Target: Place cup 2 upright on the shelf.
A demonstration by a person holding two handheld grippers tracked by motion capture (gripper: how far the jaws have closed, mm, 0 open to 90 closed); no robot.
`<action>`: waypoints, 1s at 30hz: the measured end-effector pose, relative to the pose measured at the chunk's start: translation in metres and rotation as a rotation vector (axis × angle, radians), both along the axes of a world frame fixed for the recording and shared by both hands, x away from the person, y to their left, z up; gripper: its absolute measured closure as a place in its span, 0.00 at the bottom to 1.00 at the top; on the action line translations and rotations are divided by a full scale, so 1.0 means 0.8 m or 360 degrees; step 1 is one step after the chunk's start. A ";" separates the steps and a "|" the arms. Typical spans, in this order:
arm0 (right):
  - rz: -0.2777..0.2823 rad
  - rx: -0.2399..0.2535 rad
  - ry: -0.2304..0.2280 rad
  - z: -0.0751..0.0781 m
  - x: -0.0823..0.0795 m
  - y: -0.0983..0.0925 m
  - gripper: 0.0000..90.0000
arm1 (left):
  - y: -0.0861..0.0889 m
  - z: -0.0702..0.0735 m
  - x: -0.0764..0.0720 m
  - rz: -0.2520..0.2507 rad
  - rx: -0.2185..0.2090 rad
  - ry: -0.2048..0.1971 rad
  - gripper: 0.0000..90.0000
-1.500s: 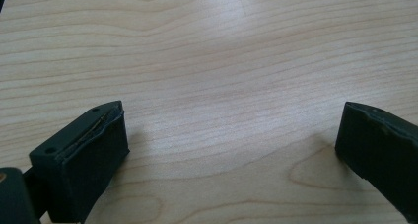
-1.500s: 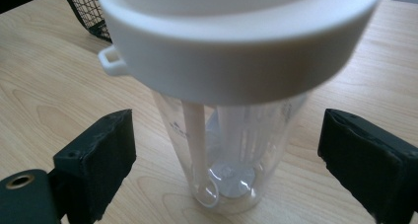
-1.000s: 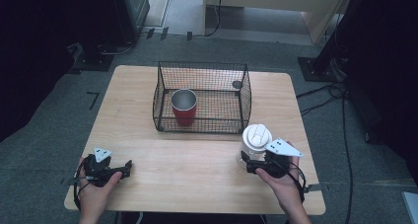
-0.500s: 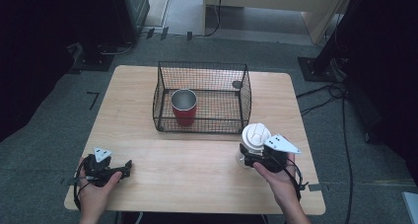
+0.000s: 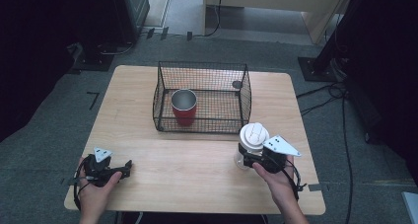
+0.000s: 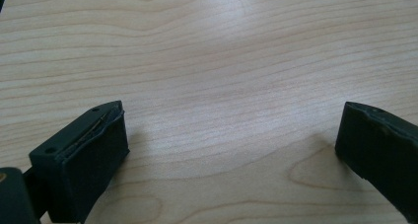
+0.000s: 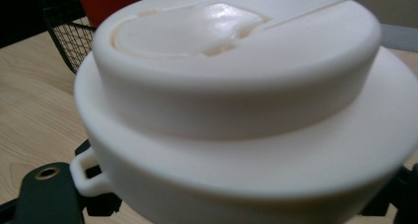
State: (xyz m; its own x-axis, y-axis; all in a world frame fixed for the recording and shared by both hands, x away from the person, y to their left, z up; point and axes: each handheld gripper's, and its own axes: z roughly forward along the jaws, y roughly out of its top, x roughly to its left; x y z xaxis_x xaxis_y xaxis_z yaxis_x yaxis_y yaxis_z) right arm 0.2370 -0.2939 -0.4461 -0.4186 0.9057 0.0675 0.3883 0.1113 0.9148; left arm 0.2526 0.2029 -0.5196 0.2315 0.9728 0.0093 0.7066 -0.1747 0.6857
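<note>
High view, L to R: left gripper (image 5: 127,165) sits low at the near-left corner of the table (image 5: 197,184), hand around it, doing nothing. Left gripper view has its jaws spread wide w/ bare wood between them, so it's empty.

Centre-far: wire basket (image 5: 202,96) w/ a red cup (image 5: 184,107) standing upright inside, towards its left side. A small dark round thing lies by the basket's far-right corner; can't tell what it is.

Near right: right gripper (image 5: 245,155) is up against a white-lidded container (image 5: 253,137), which stands upright on the table just near of the basket's right corner. Right gripper view puts the white lid (image 7: 231,76) very close, jaws to either side down low. Whether they've actually clamped — can't tell, contact is hidden.

Progress, my read: early. Container looks reached, prob being grasped; not lifted yet, not in basket. Left to do: secure grip, lift, likely carry over the basket wall beside the cup.
</note>
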 end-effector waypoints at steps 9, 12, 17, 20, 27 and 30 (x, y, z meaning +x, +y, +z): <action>0.0026 0.0034 -0.0065 0.017 -0.004 0.002 0.18 | 0.000 0.000 0.000 0.0000 0.0000 0.0000 0.00; 0.0040 0.0042 -0.0091 0.026 -0.005 0.007 0.18 | 0.000 0.000 0.000 0.0000 0.0000 0.0000 0.00; 0.0066 0.0047 -0.0123 0.038 -0.002 0.017 0.18 | 0.000 0.000 0.000 0.0000 0.0000 0.0000 0.00; 0.0080 0.0058 -0.0149 0.048 0.001 0.023 0.18 | 0.000 0.000 0.000 -0.0001 0.0000 0.0001 0.00; 0.0089 0.0055 -0.0179 0.067 0.010 0.035 0.18 | 0.000 0.000 0.000 0.0002 -0.0003 -0.0003 0.00; 0.0094 0.0048 -0.0199 0.076 0.014 0.039 0.18 | 0.000 0.000 0.000 0.0002 -0.0003 -0.0002 0.00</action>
